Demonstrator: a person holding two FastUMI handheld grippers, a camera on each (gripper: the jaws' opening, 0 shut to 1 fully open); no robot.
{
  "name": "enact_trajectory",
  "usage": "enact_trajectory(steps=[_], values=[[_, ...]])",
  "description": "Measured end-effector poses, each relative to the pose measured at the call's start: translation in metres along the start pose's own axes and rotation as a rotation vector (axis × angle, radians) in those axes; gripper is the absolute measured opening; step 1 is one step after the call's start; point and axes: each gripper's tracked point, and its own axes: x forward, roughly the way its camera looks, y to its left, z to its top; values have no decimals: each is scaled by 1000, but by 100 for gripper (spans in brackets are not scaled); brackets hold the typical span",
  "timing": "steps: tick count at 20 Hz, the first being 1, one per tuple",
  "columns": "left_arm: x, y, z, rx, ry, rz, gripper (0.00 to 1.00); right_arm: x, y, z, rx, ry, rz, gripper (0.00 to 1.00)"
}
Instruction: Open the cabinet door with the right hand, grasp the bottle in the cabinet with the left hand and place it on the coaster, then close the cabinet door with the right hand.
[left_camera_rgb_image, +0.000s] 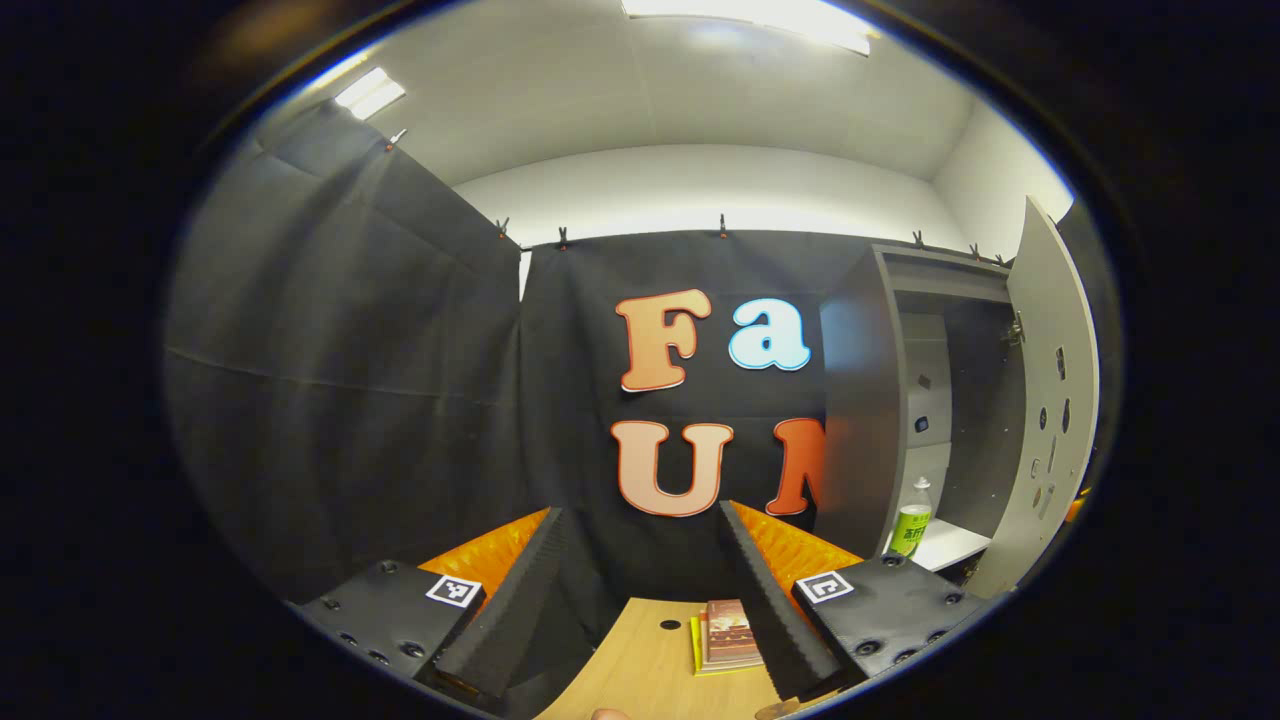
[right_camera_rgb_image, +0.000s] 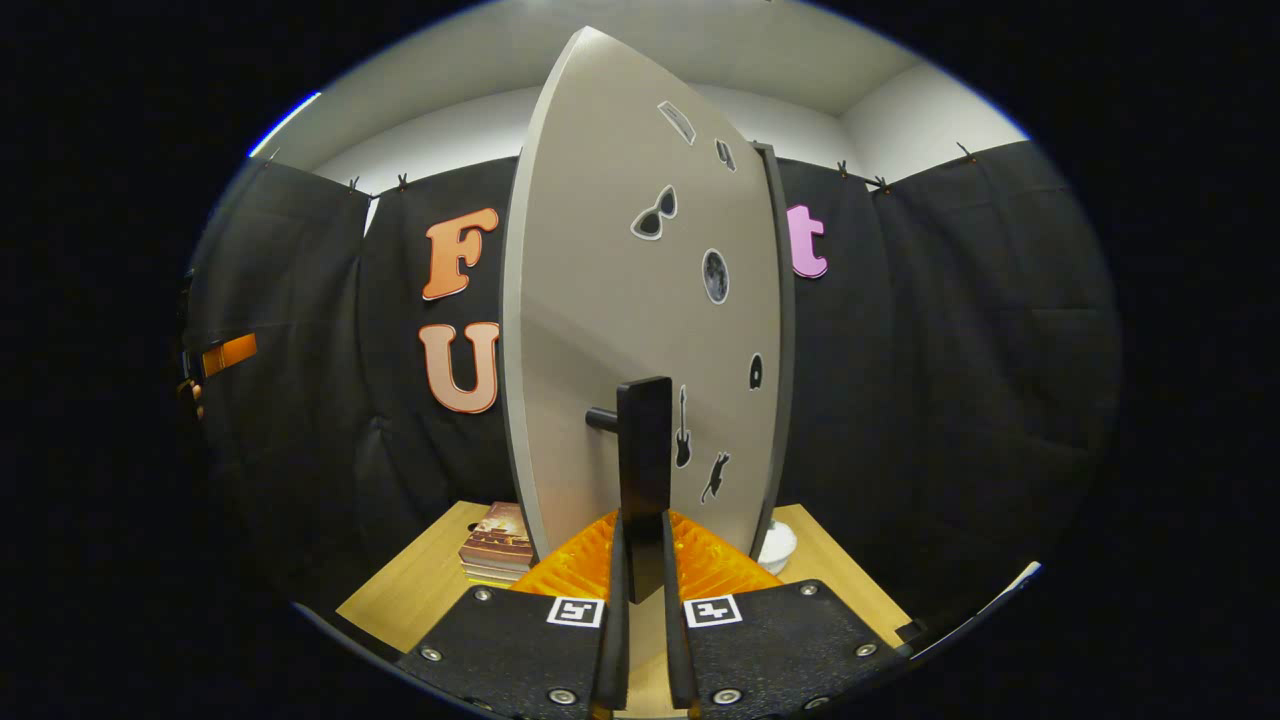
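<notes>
A clear bottle (left_camera_rgb_image: 912, 520) with a green label and white cap stands upright on the white floor of the grey cabinet (left_camera_rgb_image: 860, 400), far right in the left gripper view. The cabinet door (left_camera_rgb_image: 1050, 400) is swung wide open. My left gripper (left_camera_rgb_image: 640, 510) is open with nothing between its fingers, raised over the table and well left of the bottle. In the right gripper view the door (right_camera_rgb_image: 640, 300) fills the middle, stickers on its face. My right gripper (right_camera_rgb_image: 643, 530) is shut on the door's black upright handle (right_camera_rgb_image: 645, 440).
A stack of books (left_camera_rgb_image: 728, 635) lies on the wooden table (left_camera_rgb_image: 640, 660) below the left gripper; the books (right_camera_rgb_image: 497, 545) sit left of the door. A white round object (right_camera_rgb_image: 778, 548) sits on the table behind the door's right edge. Black cloth walls surround the booth.
</notes>
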Motion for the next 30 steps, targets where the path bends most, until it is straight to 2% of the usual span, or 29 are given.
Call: enact_trajectory(steps=[8,15,25,30], values=[[15,-74,-5,-1,9,-131,97,-10,-32,-2,13,0,-125,7],[9,-115,1,-5,1,-129,99,-12,-61,2,5,-19,-175,6],[-8,-201,-6,-3,28,-128,97,-11,-65,2,51,-11,-70,3],[-19,-233,-8,2,31,-127,97,-11,-63,3,24,-16,3,6]])
